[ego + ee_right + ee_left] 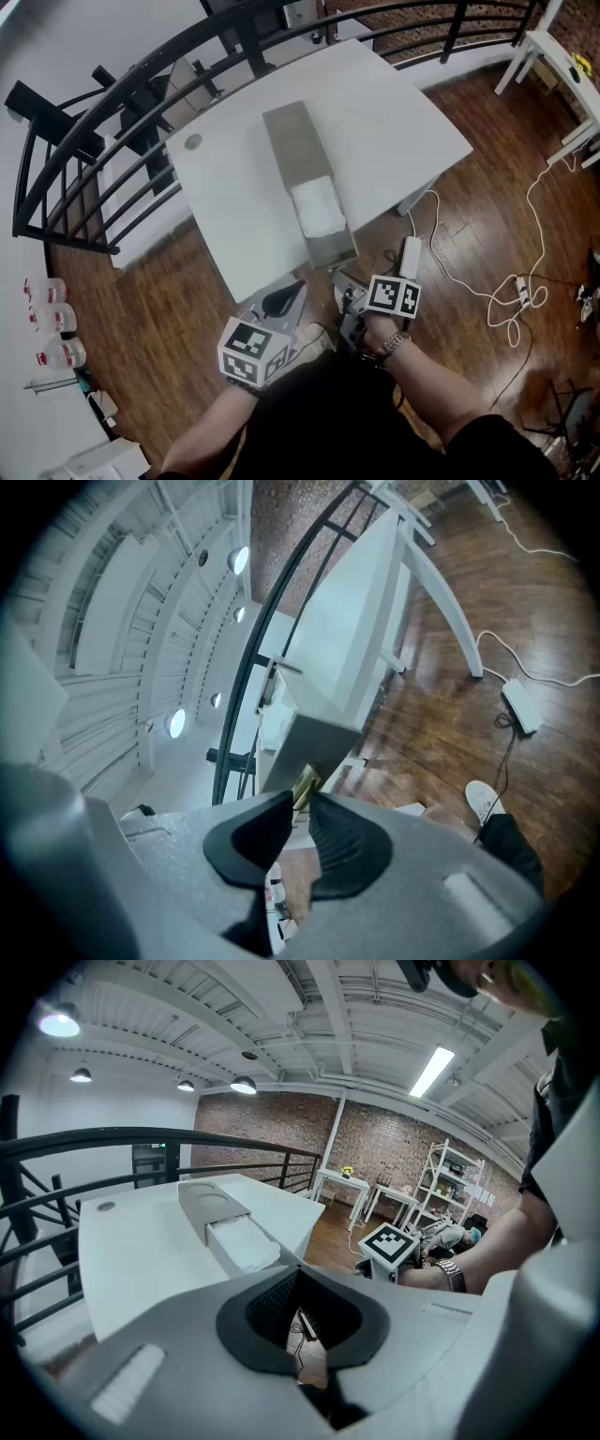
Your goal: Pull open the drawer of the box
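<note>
Right gripper (pixel 300 803) first: jaws are only cracked open, with the little gold pull (pixel 305 782) poking in between the tips. It doesn't look like the pads are actually squeezing it, more just sitting around it. That pull sticks out of the grey front of the drawer (pixel 314 742), so in the head view the right gripper (pixel 345 298) sits right at 6 o'clock of the drawer front, just off the table edge.

Left gripper (pixel 302 1307) is open too and has nothing in it, you can see wood floor and a bit of cable through the gap. From above, the left gripper (pixel 281 305) is at about 9 o'clock of the right one, beside the drawer's near end but not touching it.

The drawer (pixel 335 255) is already slid well out of the box (pixel 292 141), coming toward 6 o'clock and reaching the near edge of the white table (pixel 394 122). There's a folded white cloth (pixel 317 208) lying inside it. The box is a long grey thing running 12 to 6 down the middle of the table.

Further out: a small round disc (pixel 192 142) on the tabletop at 9 o'clock of the box, a white power strip (pixel 411 255) with its cable on the wood floor at 3 o'clock of the drawer, and a black railing (pixel 112 84) curving round from 9 to 12.
</note>
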`<state>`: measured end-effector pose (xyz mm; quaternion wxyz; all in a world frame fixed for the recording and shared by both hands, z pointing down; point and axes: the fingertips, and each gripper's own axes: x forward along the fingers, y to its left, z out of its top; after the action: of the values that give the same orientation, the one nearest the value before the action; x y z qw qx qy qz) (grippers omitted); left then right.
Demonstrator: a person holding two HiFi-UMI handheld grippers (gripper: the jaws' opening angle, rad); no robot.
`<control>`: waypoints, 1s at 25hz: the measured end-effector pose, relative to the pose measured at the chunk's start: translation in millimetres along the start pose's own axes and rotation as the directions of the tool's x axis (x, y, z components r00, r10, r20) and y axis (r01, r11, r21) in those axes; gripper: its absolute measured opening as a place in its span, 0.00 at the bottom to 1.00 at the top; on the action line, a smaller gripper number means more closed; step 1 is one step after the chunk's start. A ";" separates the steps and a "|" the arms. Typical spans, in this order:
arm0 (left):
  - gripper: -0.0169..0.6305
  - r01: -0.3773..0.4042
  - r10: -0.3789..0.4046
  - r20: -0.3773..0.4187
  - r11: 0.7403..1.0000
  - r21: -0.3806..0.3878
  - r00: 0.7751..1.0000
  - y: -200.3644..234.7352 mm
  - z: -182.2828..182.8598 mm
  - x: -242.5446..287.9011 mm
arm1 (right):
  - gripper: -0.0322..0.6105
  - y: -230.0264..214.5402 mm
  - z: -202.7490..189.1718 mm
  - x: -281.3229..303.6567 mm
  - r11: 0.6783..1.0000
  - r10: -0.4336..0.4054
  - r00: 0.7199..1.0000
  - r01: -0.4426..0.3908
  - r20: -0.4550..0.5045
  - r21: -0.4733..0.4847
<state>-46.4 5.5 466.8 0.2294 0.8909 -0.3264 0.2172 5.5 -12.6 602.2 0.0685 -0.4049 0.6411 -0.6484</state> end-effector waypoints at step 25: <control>0.04 0.045 -0.047 0.077 0.999 0.025 0.996 -12.8 16.7 -13.4 | 0.23 3.5 4.2 -41.3 0.993 -0.082 0.992 0.089 0.094 -0.081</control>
<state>-43.0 11.5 442.9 0.2110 0.9086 -0.3117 0.1809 33.9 8.7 580.5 0.0524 -0.4635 0.6463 -0.6039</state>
